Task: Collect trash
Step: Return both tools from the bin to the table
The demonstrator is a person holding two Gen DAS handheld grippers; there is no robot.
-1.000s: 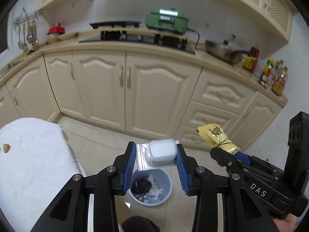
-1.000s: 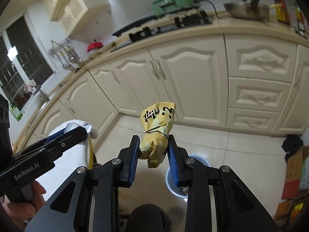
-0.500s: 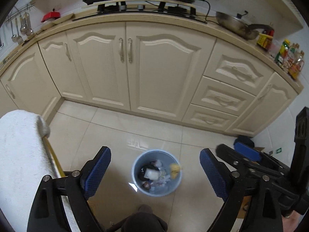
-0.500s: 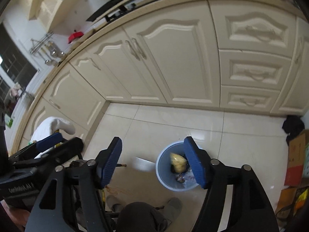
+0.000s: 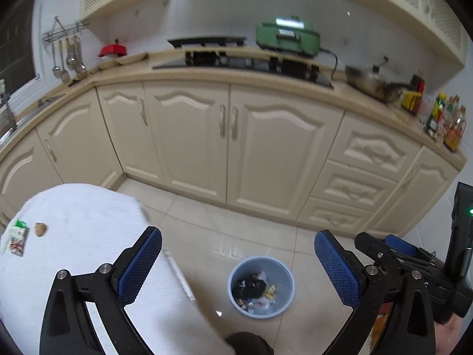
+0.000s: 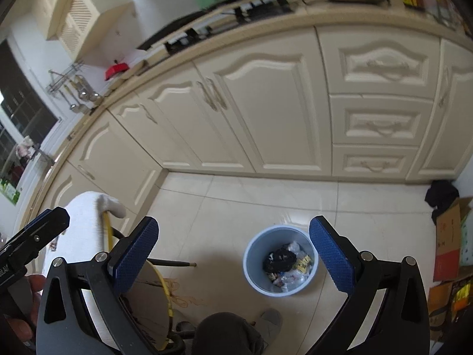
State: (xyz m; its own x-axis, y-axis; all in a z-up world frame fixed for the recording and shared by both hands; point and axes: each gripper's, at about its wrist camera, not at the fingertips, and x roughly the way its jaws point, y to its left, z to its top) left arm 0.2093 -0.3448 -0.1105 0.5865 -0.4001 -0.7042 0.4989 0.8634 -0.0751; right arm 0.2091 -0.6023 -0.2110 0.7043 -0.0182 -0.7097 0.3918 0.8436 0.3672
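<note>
Left wrist view: left gripper (image 5: 236,261) hanging above the floor with blue-padded jaws spread wide, pinching nothing. Sitting between and beyond those jaws, pale blue trash bin (image 5: 261,285), upright on cream floor tiles (image 5: 207,227), holding a heap of mixed trash (image 5: 254,289): dark crumpled piece, clear and white wrappers, a yellow scrap. Lying left of the bin, white cloth-covered table (image 5: 79,254), carrying near its far-left edge a green-and-white wrapper (image 5: 16,238) and, just beside that, a small brown scrap (image 5: 40,228). Standing behind the bin, cream cabinets (image 5: 230,145) under a counter bearing a green appliance (image 5: 287,36). Showing right of the bin, right gripper (image 5: 396,257) seen from the side.

Right wrist view: right gripper (image 6: 232,250) also hovering with jaws spread wide and gripping nothing. Sitting below, nearer the right jaw, trash bin (image 6: 280,260) with the same trash (image 6: 288,261) inside. Lying left of the bin, table (image 6: 85,216) edge with a yellow leg (image 6: 107,227) under it. Resting right of the bin by the wall, cardboard boxes (image 6: 450,239) and a dark bundle (image 6: 442,195). Showing at far left, left gripper (image 6: 38,230) seen partly, held by a hand (image 6: 20,304).
</note>
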